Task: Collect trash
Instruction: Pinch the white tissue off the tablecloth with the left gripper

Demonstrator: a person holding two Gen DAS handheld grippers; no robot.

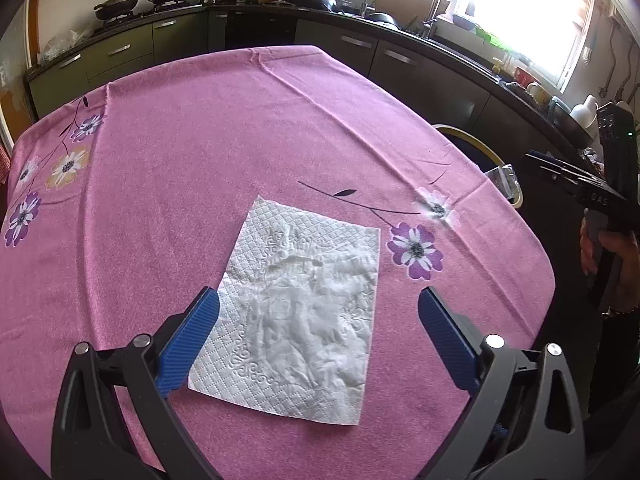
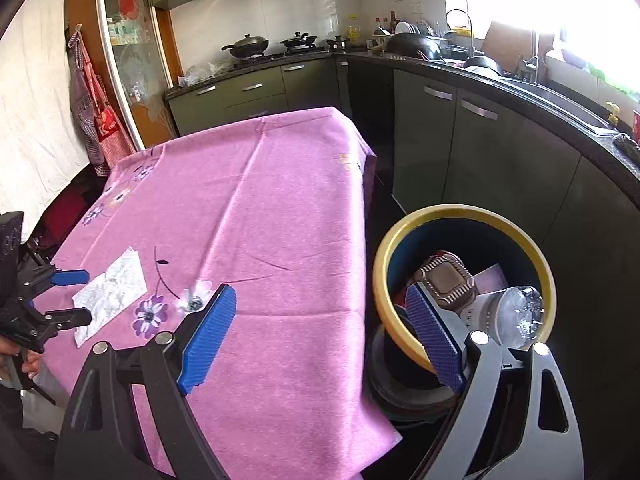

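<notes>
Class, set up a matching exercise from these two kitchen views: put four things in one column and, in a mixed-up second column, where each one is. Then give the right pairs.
Things:
1. paper napkin
2. clear plastic bottle
3. trash bin
4. left gripper

Places:
A. inside the bin
B. on the floor beside the table
C. flat on the pink tablecloth
D. open, fingers either side of the napkin

Pairs: 1-C, 2-A, 3-B, 4-D

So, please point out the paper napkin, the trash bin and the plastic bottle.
paper napkin [image 1: 296, 304], left wrist view, its crumpled middle.
trash bin [image 2: 460, 213], right wrist view, its yellow rim.
plastic bottle [image 2: 516, 314], right wrist view, its clear body.
</notes>
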